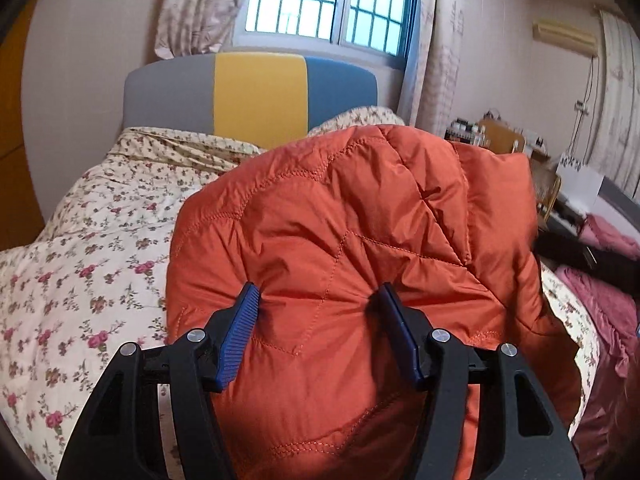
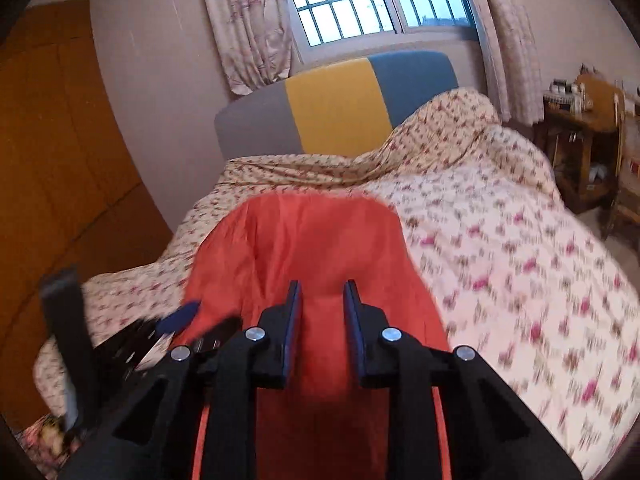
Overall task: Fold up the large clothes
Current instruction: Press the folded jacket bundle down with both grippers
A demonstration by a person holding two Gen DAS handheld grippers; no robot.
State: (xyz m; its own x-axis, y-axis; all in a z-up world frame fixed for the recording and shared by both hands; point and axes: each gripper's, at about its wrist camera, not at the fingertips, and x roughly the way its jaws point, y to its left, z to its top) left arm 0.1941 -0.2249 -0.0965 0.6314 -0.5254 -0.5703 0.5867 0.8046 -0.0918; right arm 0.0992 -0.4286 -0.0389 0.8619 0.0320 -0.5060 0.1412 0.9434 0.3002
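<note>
Both wrist views close over the orange jacket (image 1: 340, 220), toward the shared headboard (image 2: 336, 108); window (image 1: 332, 0) beyond.

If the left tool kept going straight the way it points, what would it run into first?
The orange quilted jacket: the left tool already pinches a bulge of it, so more jacket lies directly ahead.

A bed (image 2: 256, 128) with a grey, yellow and blue headboard stands under the window. A rumpled floral quilt (image 2: 500, 240) covers it.

Black left gripper (image 1: 318, 300), blue ribbed jaws, seemingly silver screws.
</note>
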